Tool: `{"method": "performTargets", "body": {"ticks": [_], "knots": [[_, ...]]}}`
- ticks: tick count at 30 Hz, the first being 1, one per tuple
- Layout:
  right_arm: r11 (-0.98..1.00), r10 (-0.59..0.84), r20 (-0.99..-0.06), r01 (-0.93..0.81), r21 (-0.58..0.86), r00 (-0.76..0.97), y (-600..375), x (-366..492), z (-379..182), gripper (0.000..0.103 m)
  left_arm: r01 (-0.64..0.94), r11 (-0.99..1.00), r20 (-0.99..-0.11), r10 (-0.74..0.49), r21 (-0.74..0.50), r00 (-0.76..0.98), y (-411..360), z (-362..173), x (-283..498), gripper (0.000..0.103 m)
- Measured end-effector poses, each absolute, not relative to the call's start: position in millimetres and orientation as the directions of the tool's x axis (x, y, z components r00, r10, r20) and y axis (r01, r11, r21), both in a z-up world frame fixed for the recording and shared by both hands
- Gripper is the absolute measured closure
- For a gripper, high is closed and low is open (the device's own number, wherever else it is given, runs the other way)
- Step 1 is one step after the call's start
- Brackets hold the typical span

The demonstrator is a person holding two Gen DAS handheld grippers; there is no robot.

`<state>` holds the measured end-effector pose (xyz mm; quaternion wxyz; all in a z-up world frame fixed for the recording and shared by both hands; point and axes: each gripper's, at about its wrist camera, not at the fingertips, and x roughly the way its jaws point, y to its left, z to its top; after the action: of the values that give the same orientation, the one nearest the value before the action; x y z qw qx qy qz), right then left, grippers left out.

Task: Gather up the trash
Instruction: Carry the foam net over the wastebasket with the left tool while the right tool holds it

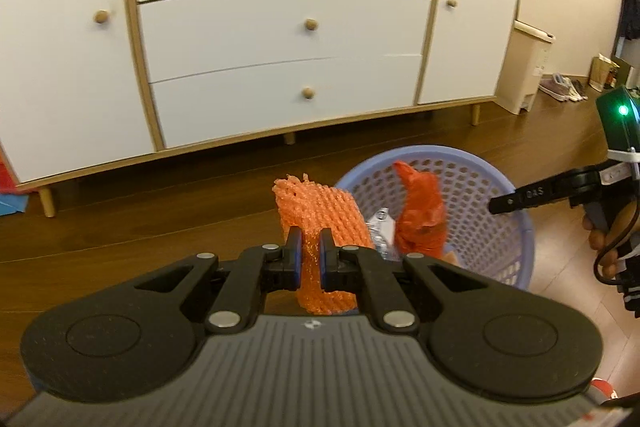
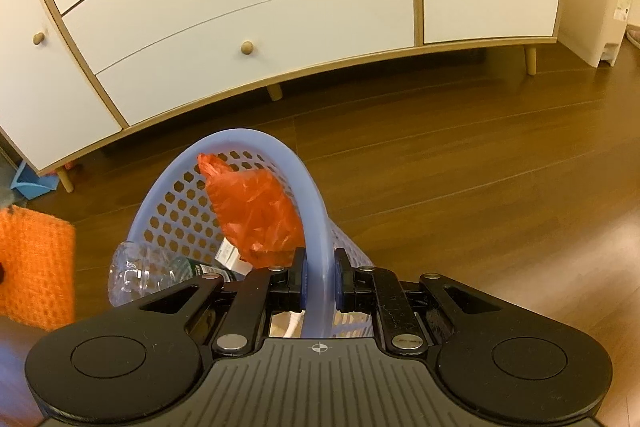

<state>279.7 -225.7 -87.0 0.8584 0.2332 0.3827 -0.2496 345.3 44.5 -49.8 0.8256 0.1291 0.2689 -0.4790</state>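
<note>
My left gripper point(image 1: 309, 255) is shut on an orange foam net sleeve point(image 1: 320, 215), held up just left of a lilac perforated basket point(image 1: 516, 239). The sleeve shows as an orange patch point(image 2: 36, 267) at the left edge of the right wrist view. My right gripper point(image 2: 320, 279) is shut on the basket's rim point(image 2: 316, 227), and it appears from the side point(image 1: 516, 201) in the left wrist view. Inside the basket lie a crumpled red plastic bag point(image 2: 256, 211), a clear plastic bottle point(image 2: 144, 275) and small scraps. The red bag point(image 1: 420, 215) stands up in the basket.
A white sideboard point(image 1: 280, 27) with wooden knobs and short legs stands behind on the brown wood floor point(image 2: 480, 187). A cream pedal bin point(image 1: 524, 67) sits to its right, with shoes point(image 1: 564, 89) beyond. Blue and red items point(image 1: 12, 203) lie at the sideboard's left end.
</note>
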Motion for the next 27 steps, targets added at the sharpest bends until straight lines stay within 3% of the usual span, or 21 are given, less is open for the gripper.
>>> {"method": "performTargets", "body": {"ticks": [27], "knots": [[0.79,-0.244,-0.765,0.579,0.201,0.597,-222,277,-84,0.094,0.888,0.454,-0.591,-0.736,-0.07,0.33,16,-70,335,0.098]]}}
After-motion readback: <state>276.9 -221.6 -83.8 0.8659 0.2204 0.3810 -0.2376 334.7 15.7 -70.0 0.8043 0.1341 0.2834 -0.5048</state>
